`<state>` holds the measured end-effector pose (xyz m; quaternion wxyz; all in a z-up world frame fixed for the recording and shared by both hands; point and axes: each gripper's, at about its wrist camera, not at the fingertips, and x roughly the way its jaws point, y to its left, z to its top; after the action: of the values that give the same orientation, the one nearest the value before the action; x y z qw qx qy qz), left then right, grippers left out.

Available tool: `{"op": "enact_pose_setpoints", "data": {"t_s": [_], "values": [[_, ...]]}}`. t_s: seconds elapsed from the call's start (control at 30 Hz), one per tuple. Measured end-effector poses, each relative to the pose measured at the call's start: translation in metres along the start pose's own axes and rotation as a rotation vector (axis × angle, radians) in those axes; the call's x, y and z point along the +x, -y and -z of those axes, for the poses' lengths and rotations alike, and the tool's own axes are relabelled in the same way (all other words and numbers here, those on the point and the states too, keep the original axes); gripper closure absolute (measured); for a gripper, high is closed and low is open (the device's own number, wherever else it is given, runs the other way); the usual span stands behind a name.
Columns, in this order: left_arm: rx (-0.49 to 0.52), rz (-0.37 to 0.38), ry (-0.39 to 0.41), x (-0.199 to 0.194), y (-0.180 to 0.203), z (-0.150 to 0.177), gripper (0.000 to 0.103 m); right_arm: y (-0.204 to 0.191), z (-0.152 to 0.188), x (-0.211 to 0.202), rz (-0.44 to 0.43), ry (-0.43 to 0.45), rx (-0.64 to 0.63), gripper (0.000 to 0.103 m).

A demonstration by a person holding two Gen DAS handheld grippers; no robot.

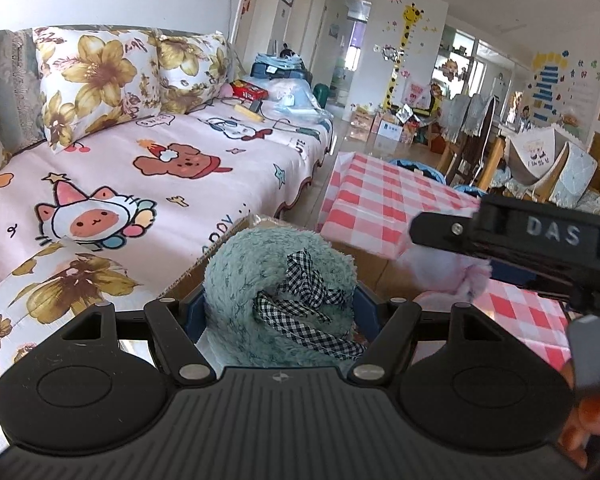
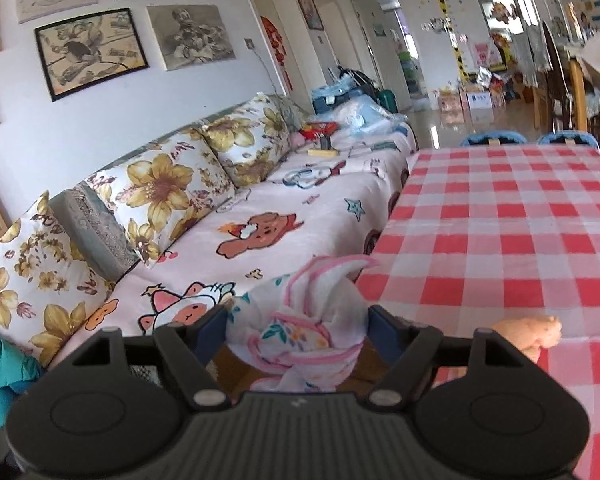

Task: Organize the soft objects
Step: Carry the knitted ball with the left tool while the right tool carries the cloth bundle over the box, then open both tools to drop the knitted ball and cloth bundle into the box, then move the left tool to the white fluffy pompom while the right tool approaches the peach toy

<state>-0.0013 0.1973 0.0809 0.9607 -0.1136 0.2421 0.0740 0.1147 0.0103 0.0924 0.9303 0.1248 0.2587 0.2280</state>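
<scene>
My left gripper (image 1: 280, 312) is shut on a fluffy teal plush item with a black-and-white gingham bow (image 1: 284, 292), held over an open cardboard box (image 1: 220, 240) beside the sofa. My right gripper (image 2: 300, 332) is shut on a white cloth with pink trim and a floral print (image 2: 304, 324), held at the edge of the checked table. The right gripper also shows in the left wrist view (image 1: 452, 240), to the right, with pale cloth (image 1: 460, 276) bunched under it. A tan plush piece (image 2: 528, 332) lies on the table just right of the right gripper.
A sofa with a pink cartoon cover (image 2: 284, 216) and floral cushions (image 2: 168, 192) runs along the left. A table with a red-and-white checked cloth (image 2: 520, 220) fills the right. Teal fabric (image 2: 0, 368) sits at far left. Chairs and boxes stand farther back.
</scene>
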Motion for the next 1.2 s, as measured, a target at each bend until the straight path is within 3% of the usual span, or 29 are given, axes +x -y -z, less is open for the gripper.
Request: {"op": "enact_pose_setpoints", "data": {"t_s": [0.07, 0.17, 0.27, 0.37, 0.63, 1.2], "values": [[0.009, 0.000, -0.011, 0.001, 0.000, 0.001, 0.015, 0.001, -0.001, 0.003, -0.003, -0.003, 0.022, 0.018], [0.011, 0.005, -0.026, 0.001, -0.002, 0.000, 0.015, 0.001, -0.003, -0.003, -0.004, 0.013, 0.035, 0.016], [0.018, 0.009, -0.026, -0.001, -0.001, -0.001, 0.014, 0.000, -0.006, -0.013, 0.030, 0.035, 0.011, 0.015], [0.039, 0.024, -0.002, -0.006, 0.001, -0.001, 0.004, 0.004, -0.007, -0.026, 0.064, 0.054, 0.002, 0.012], [0.072, 0.071, 0.019, -0.015, 0.010, 0.004, 0.001, 0.017, 0.000, -0.056, 0.154, 0.070, -0.033, 0.004], [0.195, 0.072, 0.035, -0.022, 0.030, 0.019, 0.000, 0.038, 0.036, -0.101, 0.258, 0.055, -0.088, 0.003]]}}
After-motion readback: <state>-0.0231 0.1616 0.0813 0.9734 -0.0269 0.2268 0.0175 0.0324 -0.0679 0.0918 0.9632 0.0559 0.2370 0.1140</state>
